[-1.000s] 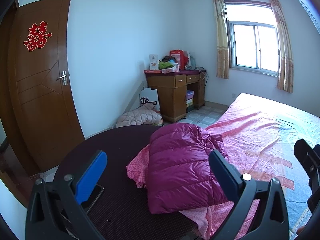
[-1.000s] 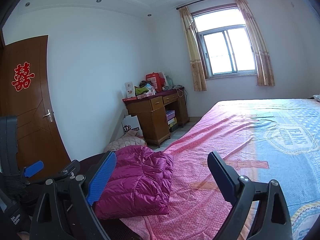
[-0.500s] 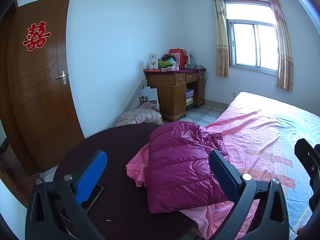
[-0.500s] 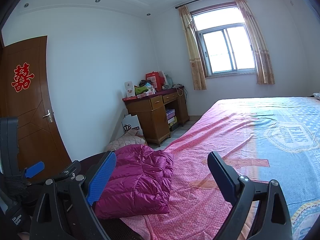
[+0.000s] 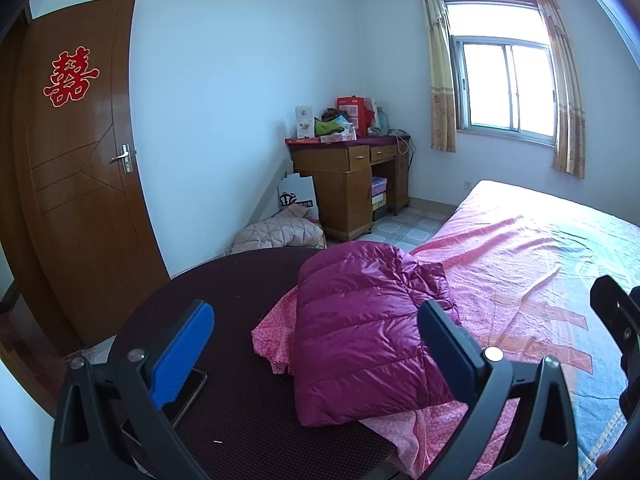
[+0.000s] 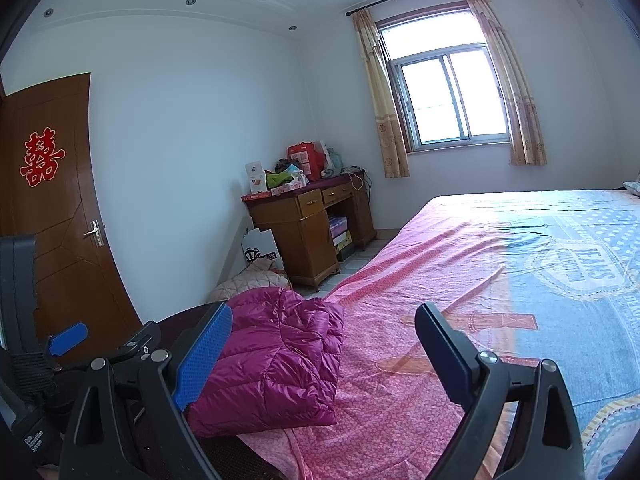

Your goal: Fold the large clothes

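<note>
**Jacket folded, both grippers clear**

While the purple down jacket [image 5: 360,332] lies as a compact folded bundle at the bed's corner, partly over the dark round table [image 5: 224,292], the left gripper [image 5: 316,340] hovers above it, jaws wide and empty. Over the past second almost nothing has shifted, only a slight drift of the view, which suggests the fold is finished and the hands are pausing. From the right gripper [image 6: 324,344] (also wide, holding nothing) the jacket sits at about nine o'clock, the pink bedsheet [image 6: 420,280] ahead at twelve. A flat dark object, possibly a phone [image 5: 188,396], rests on the table near seven o'clock.
</note>
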{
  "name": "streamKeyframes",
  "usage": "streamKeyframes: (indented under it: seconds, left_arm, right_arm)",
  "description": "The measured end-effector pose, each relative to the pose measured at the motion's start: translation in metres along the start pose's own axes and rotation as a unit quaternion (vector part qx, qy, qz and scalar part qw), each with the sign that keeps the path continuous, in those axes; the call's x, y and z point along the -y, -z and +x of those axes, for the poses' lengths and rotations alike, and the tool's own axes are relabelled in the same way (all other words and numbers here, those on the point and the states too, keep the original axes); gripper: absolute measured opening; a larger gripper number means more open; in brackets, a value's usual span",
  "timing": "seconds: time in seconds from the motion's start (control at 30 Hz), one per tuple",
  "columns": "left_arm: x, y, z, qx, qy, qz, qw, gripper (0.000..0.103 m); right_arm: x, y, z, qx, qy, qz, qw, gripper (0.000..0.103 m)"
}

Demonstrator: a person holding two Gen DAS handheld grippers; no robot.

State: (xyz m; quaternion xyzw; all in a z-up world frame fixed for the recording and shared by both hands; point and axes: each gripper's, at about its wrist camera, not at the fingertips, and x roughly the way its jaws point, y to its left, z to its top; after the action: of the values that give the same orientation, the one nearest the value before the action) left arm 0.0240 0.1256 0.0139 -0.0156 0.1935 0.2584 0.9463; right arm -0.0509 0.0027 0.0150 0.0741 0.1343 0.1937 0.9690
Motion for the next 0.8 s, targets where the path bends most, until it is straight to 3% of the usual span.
streamKeyframes:
  seconds: [0.8]
  left_arm:
    - [0.0079, -0.0004, 0.0027, -0.002, -0.006, 0.016, 0.9998, 0.103]
  right_arm:
    - [0.0045, 0.0047, 0.0023, -0.005, 0.006, 0.01, 1.0, 0.093]
